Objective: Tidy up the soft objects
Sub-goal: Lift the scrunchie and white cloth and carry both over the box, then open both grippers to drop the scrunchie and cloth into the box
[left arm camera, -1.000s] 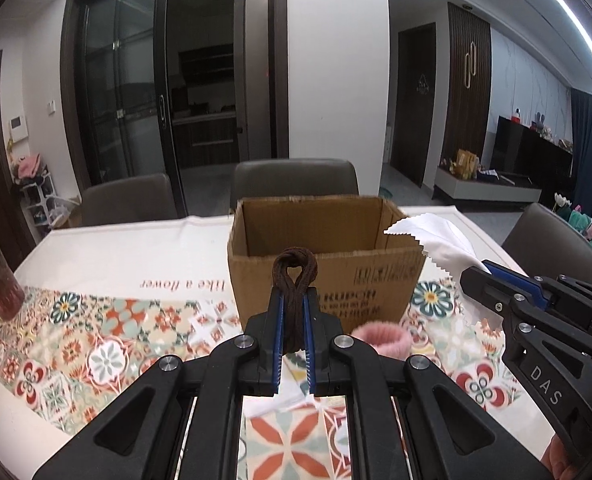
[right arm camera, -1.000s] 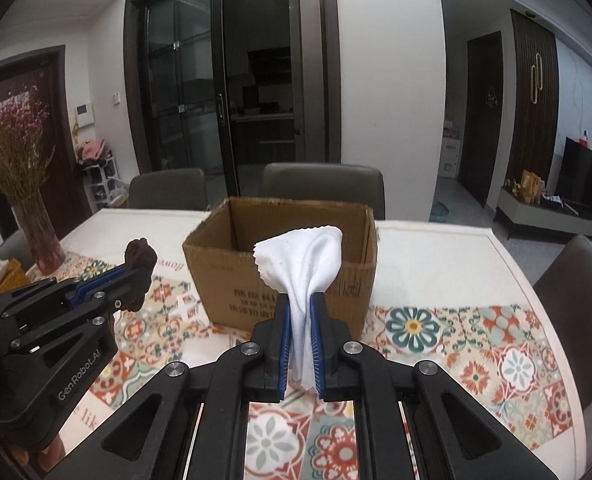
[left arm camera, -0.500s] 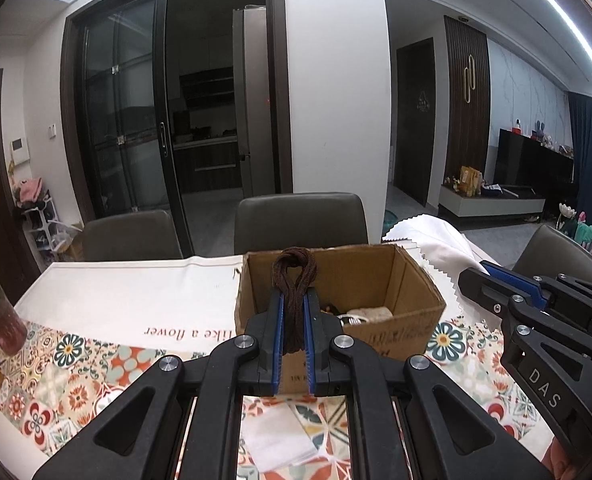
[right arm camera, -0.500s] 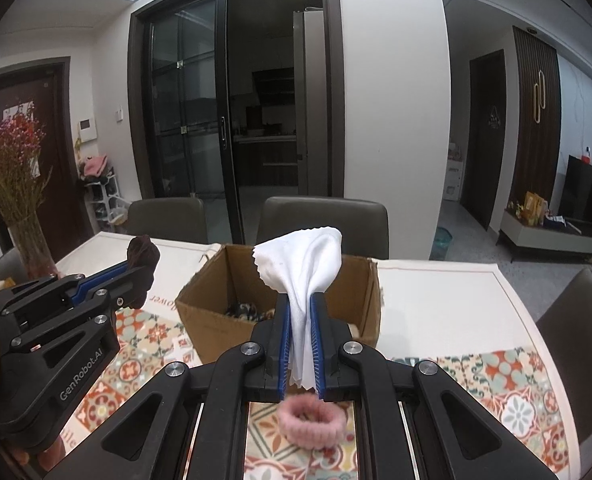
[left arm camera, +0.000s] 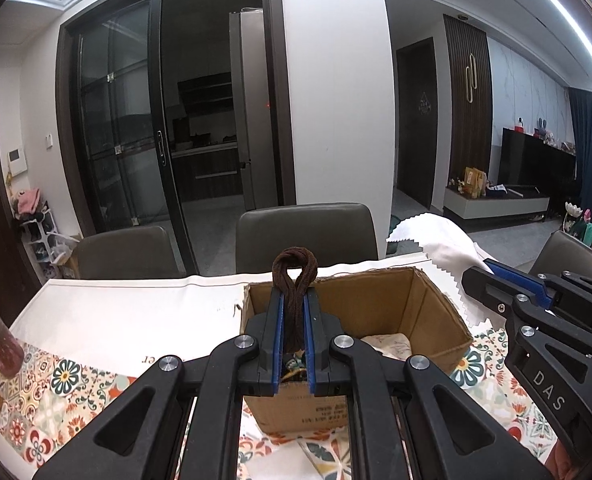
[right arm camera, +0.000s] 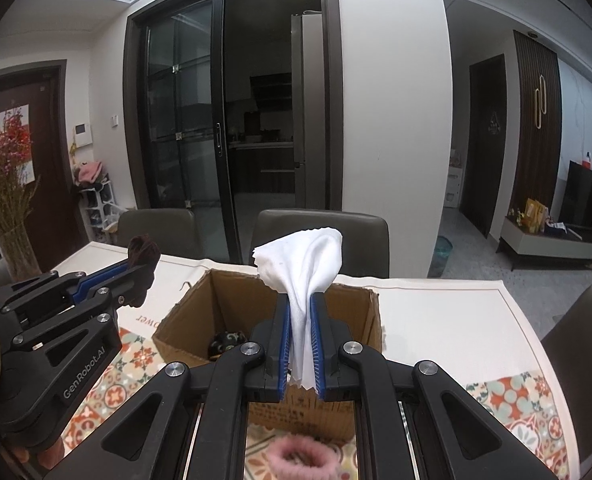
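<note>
Left wrist view is showing the left gripper [left arm camera: 293,312] pinching a looped dark brown cord [left arm camera: 294,276] between its narrow blue pads, with the loop poking up at the centre of the frame, in front of the open cardboard box [left arm camera: 432,312] in the lower middle. The right gripper [right arm camera: 300,340] is clamping a white cloth [right arm camera: 304,264] that is fanning out above its fingertips, over the near wall of the box in the right wrist view. Some soft items are already lying inside the box, and a pink fuzzy ring [right arm camera: 302,454] is sitting on the patterned tablecloth [right arm camera: 508,396] at the bottom centre of that view, just outside the box. The risks are looking plain: both tools are crowding the same opening, so they could be knocking against each other or nudging the light box along the cloth; if released too near the rim, the trailing cloth may be draping over the wall instead of falling in, and the cord may be snagging on a pad.
</note>
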